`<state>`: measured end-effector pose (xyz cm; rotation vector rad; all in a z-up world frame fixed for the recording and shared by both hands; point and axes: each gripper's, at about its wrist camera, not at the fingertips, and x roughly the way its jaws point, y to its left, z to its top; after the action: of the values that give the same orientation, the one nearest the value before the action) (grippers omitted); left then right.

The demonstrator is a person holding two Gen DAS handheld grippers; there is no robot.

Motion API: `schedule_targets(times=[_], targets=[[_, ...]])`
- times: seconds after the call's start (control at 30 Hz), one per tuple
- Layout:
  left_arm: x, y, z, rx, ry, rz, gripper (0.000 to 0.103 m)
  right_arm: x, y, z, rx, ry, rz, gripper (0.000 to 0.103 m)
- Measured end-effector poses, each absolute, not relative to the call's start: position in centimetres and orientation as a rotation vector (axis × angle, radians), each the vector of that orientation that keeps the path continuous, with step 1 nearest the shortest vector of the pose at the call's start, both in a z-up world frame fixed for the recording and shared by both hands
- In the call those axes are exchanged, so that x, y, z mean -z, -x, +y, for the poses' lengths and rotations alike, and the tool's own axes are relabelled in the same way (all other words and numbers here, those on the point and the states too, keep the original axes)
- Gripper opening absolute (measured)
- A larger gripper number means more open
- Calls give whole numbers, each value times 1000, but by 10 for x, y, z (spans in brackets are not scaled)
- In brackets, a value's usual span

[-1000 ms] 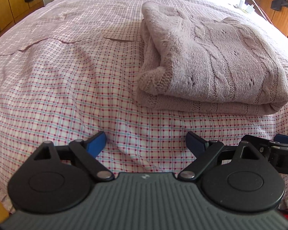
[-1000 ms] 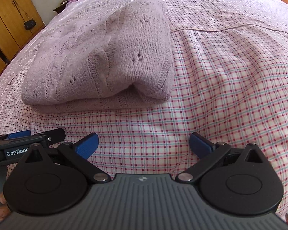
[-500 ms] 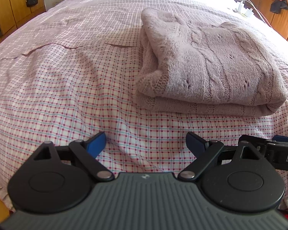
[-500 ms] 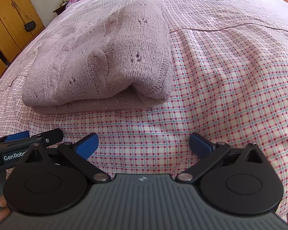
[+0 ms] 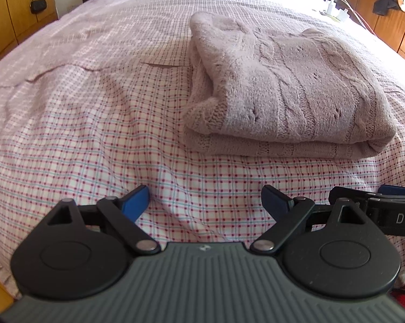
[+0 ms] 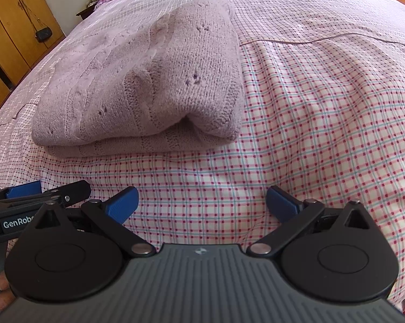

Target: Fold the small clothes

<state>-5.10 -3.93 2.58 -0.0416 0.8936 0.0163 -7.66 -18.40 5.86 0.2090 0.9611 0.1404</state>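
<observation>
While lying folded on the checked bedsheet (image 5: 100, 145), mauve knitted sweater (image 5: 283, 91) sits at about 1 o'clock from the left hand-held gripper (image 5: 205, 202) and at about 11 o'clock from the right hand-held gripper (image 6: 202, 202). Folded into a thick rectangle, layered edges facing the cameras. Both hand-held grippers held low over the sheet, short of the sweater, blue fingertips spread wide apart, nothing between them. Side by side, each showing at the edge of the other's view. Wooden wardrobe (image 6: 11, 35) at 10 o'clock beyond the bed.
</observation>
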Motion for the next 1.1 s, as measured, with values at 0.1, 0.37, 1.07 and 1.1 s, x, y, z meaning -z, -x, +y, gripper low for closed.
schedule_targets(times=[0.1,0.37,1.07,1.1], targets=[[-26,51,-39,-18,31,892,92,-59,77,-183,-140,-211,960,103],[-25,52,-42,-21,3,889,92,-58,78,-180,-142,-199,962,103],[-25,54,-45,-19,-23,885,92,-57,80,-180,-142,-191,958,103],[-25,54,-45,-20,-22,885,92,-57,80,-180,-142,-190,958,103]])
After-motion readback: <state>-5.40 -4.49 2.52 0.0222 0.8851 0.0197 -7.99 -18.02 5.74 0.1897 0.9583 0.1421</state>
